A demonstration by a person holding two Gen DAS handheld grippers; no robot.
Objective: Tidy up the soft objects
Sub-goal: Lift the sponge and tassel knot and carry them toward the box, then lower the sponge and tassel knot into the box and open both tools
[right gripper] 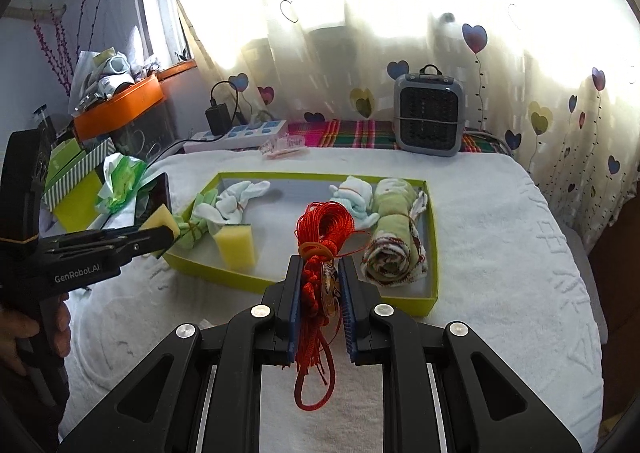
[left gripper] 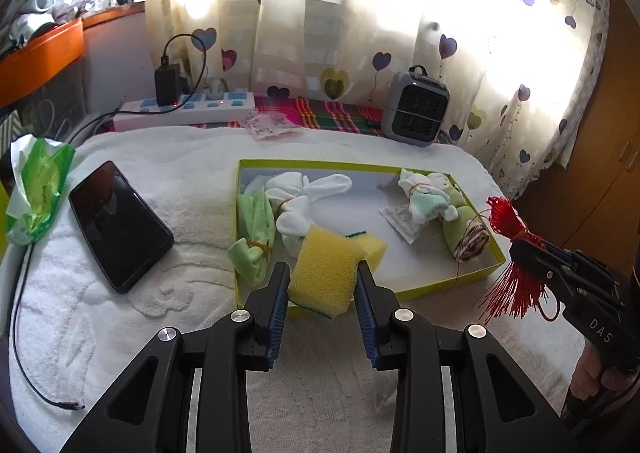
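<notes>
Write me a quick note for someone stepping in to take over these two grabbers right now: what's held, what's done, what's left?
Left gripper: jaws shut on a yellow sponge, raised at the near edge of the green tray.
Right gripper: jaws shut on a red tassel, held in front of the tray.
Done: second sponge, tied white socks, green cloth bundle and rolled towels lie in the tray.
Left: set both held items in the tray.

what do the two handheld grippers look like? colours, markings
Both are matte black plastic pistol-grip units. The left gripper and right gripper each have two angular fingers with triangular cut-outs, silver round pivot bolts and blue ribbed pads. White lettering: "GenRobot.AI" on the left body, "DAS" on the right. No cables visible.
</notes>
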